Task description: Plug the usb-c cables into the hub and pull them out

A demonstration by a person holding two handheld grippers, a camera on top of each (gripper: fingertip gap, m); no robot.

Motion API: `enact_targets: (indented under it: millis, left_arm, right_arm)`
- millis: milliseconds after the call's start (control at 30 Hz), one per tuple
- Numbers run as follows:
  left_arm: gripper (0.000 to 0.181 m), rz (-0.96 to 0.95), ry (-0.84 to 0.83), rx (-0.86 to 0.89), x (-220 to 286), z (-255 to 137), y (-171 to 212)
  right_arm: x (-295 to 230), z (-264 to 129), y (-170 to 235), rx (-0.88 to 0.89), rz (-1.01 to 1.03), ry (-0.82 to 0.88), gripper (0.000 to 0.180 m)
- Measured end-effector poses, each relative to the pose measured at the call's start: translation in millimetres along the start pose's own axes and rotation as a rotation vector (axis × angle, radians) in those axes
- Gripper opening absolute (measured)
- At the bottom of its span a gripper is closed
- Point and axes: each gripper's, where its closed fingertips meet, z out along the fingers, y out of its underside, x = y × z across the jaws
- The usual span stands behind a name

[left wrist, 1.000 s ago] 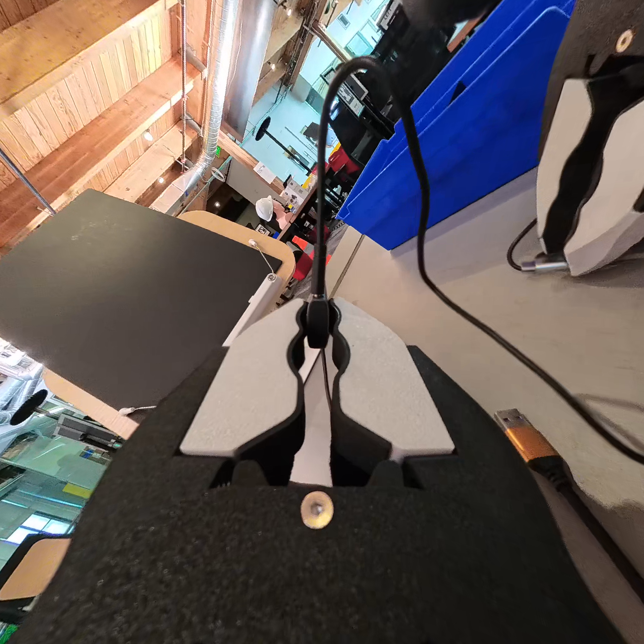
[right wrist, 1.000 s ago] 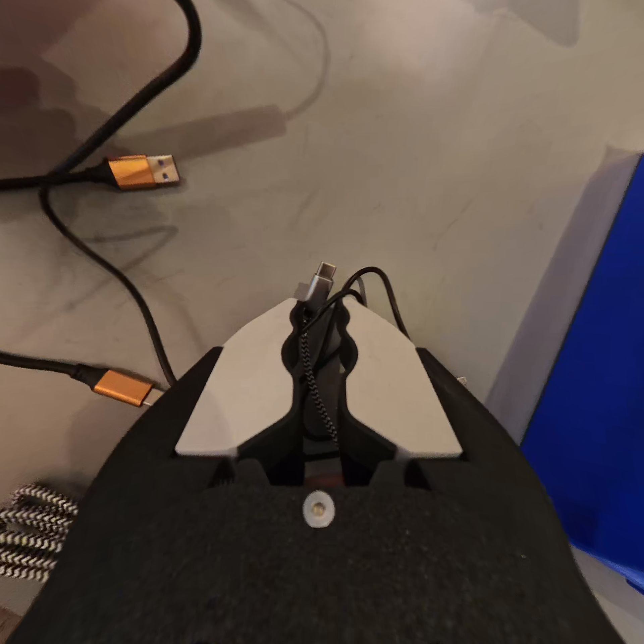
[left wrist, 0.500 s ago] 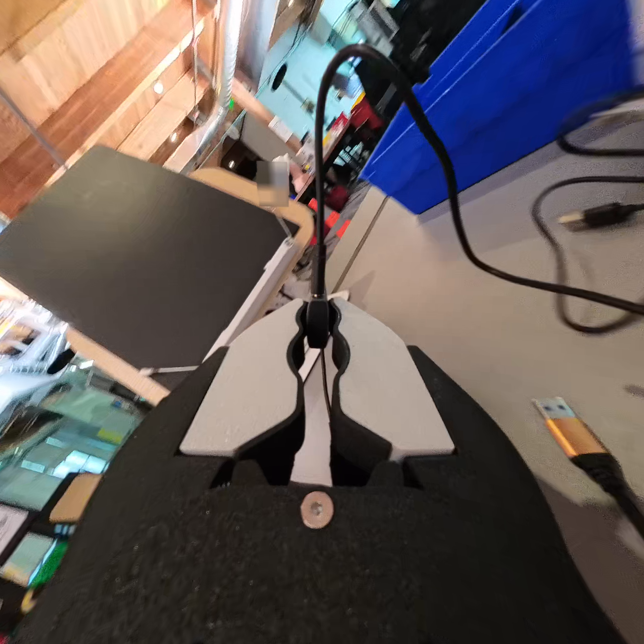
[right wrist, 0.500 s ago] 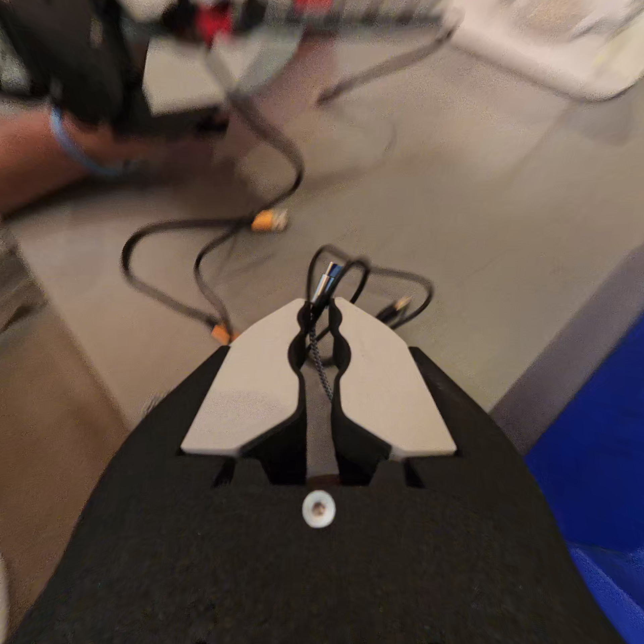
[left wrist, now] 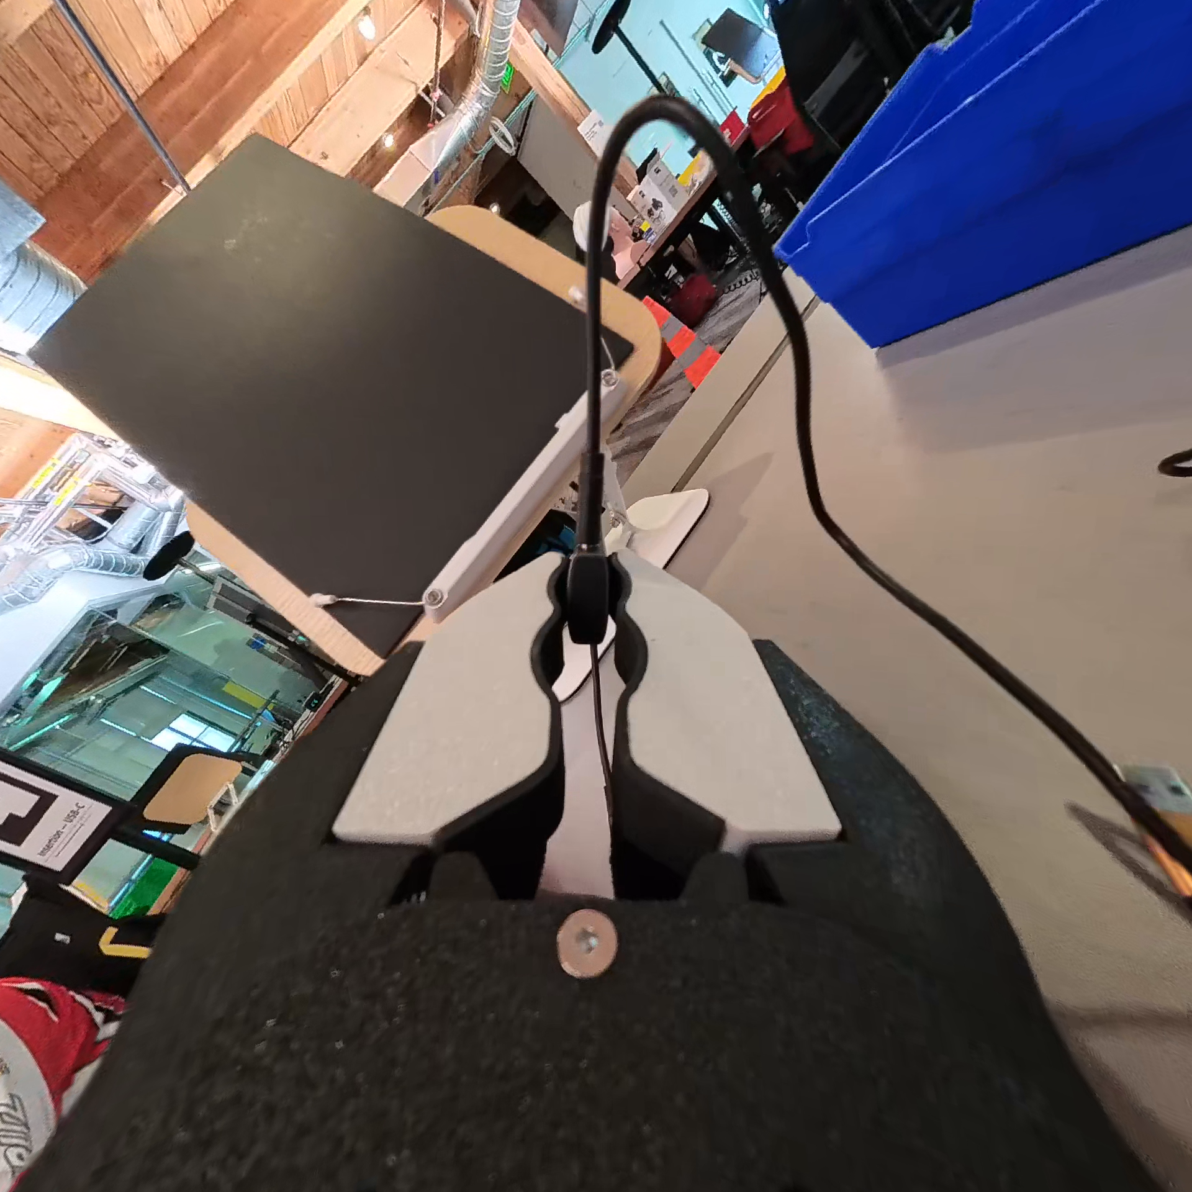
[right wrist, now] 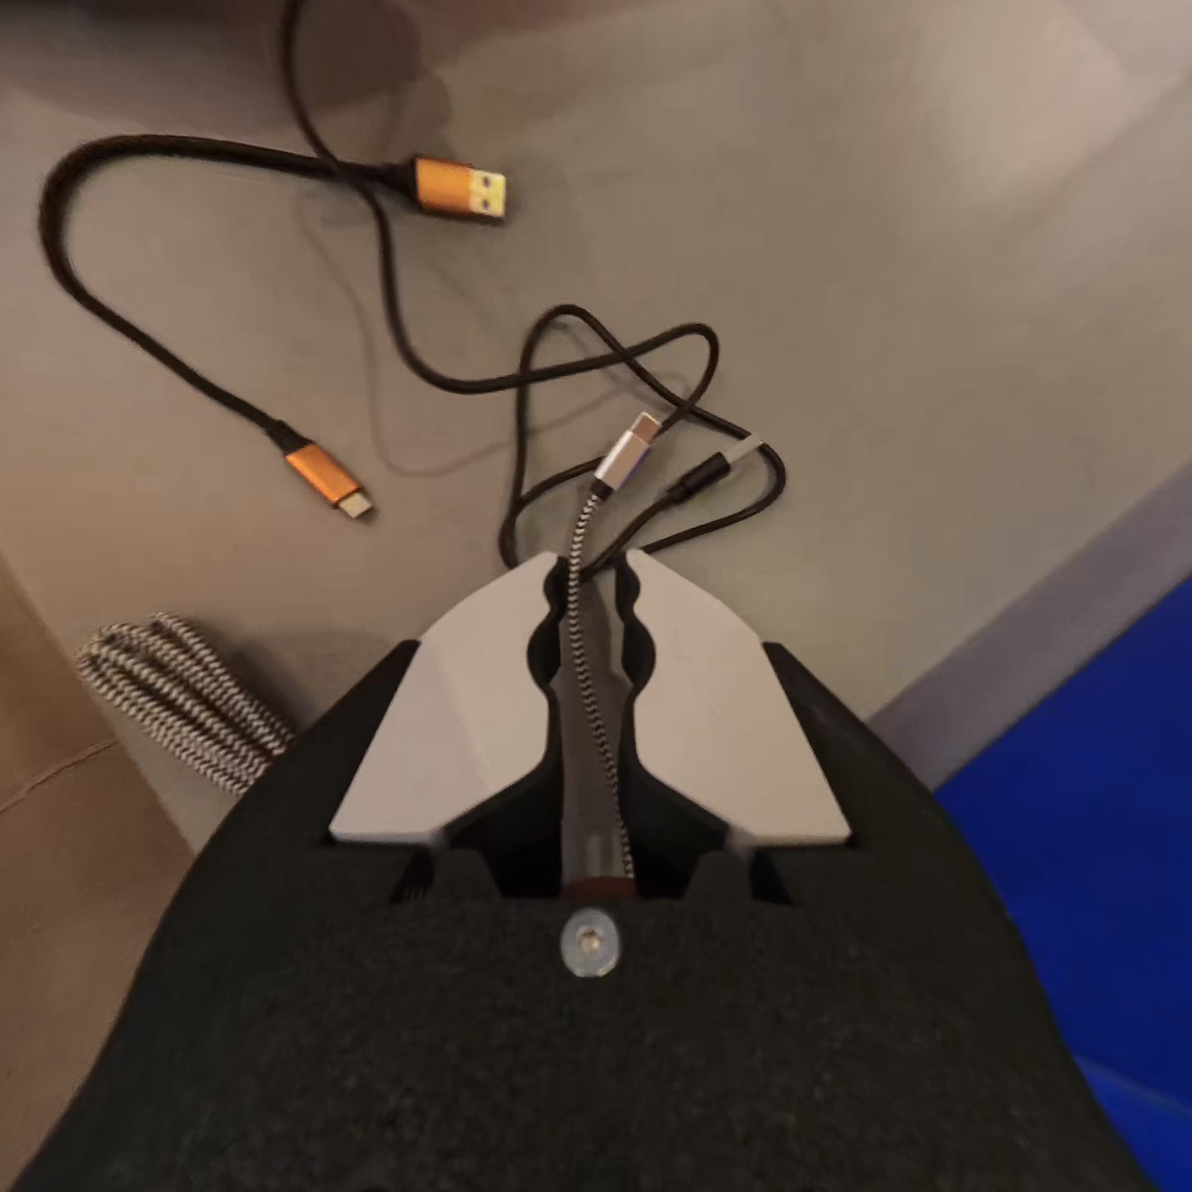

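Overhead, a timber ceiling (left wrist: 161, 77) with a ribbed metal duct (left wrist: 474, 97) spans the room beyond the left gripper's jaws. A grey table (left wrist: 967, 580) extends to the right of those jaws; blue plastic bins (left wrist: 1006, 168) stand on it at the far right. A black panel with a pale wood border (left wrist: 309, 400) stands ahead and to the left of the jaws.

The left gripper (left wrist: 587, 580) has its jaws nearly closed, clamped on the black moulded plug of a black cable (left wrist: 800, 400). This cable rises straight from the jaw tips, arches over, and falls to the table on the right. An orange-sleeved plug (left wrist: 1161, 819), blurred, lies at the right edge of the view.

The right gripper (right wrist: 590, 567) has its jaws set narrowly apart. A braided black-and-white usb-c cable (right wrist: 590, 677) runs up the gap between them and leans on the left jaw tip; whether it is pinched cannot be determined. Its silver usb-c plug (right wrist: 629, 451) projects past the tips, tilted right. A thin black cable (right wrist: 613, 374) loops on the table just ahead of the tips. Ahead and to the left lie a flat orange connector (right wrist: 461, 193) and a narrower orange usb-c connector (right wrist: 326, 480) on a thick black lead. A coil of braided cable (right wrist: 180, 696) lies left of the jaws.

Jaw faces are matt grey with scalloped black inner edges; the gripper bodies are coarse black foam.
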Motion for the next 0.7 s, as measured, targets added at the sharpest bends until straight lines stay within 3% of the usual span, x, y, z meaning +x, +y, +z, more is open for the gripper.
enact_targets:
  millis: [133,400,700]
  left_arm:
    - [0.009,0.017,0.017,0.009,6,0,-3]
    - [0.009,0.026,0.045,0.007,11,1,-2]
    - [0.009,0.218,0.21,0.253,54,-16,-35]
  right_arm:
    - [-6,12,0,-0.028,0.046,-0.065,0.014]
    - [-2,21,4,-0.06,0.007,0.019,0.003]
    - [5,-64,-25,-0.219,-0.24,0.083,0.003]
